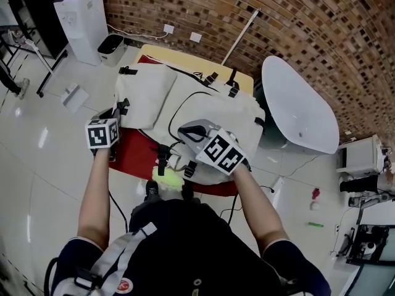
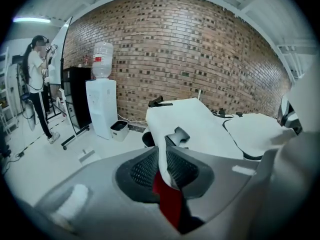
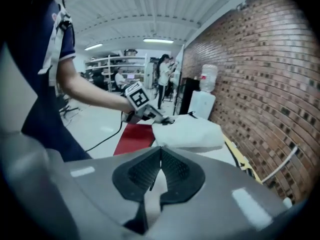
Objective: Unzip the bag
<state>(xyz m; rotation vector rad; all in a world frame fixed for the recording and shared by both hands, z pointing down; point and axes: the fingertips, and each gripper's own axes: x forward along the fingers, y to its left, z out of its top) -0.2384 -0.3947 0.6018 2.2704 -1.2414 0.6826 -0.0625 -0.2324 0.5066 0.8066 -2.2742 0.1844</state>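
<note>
A white bag (image 1: 203,106) lies flat on a table with a red cloth (image 1: 133,156) under it. A dark zipper line (image 1: 179,103) curves across its top. My left gripper (image 1: 120,113) is at the bag's left edge; in the left gripper view (image 2: 162,166) its jaws are shut on a fold of the white bag fabric (image 2: 200,129). My right gripper (image 1: 181,130) sits over the middle of the bag and points left. In the right gripper view (image 3: 160,169) its jaws are shut, with a thin dark zipper pull (image 3: 152,184) pinched between the pads.
A white water dispenser (image 1: 83,20) and a small bin (image 1: 111,48) stand at the back left. A large white oval panel (image 1: 299,106) leans at the right. A yellow-green object (image 1: 168,179) lies at the table's front edge. A person (image 2: 37,84) stands far off.
</note>
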